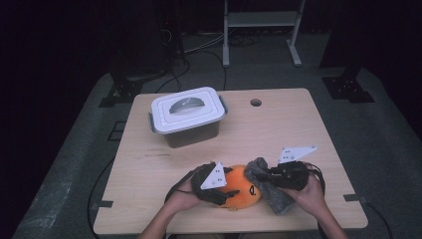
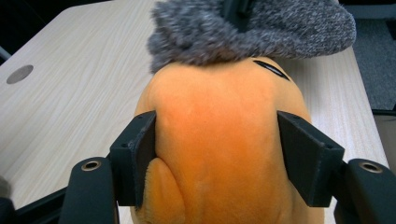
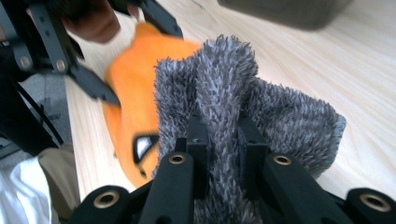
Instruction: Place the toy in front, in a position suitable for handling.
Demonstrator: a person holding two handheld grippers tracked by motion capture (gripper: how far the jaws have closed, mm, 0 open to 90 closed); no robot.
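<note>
Near the front edge of the tabletop [image 1: 149, 169], your left tongs [image 2: 217, 154] clamp the orange plush toy [image 2: 224, 140] at both flanks while your right tongs [image 3: 219, 140] pinch the grey fuzzy cloth [image 3: 261, 112] draped against its head, so next, probably, pull the cloth over it.

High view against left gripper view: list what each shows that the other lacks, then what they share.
High view alone: the white-lidded container, the right gripper pinching the grey fuzzy cloth, both forearms, the floor.

Left gripper view alone: its own two black pads pressing the sides of the orange plush toy, seen close up.

Shared: the toy, the cloth lying against it, the wooden table with its round hole.
</note>
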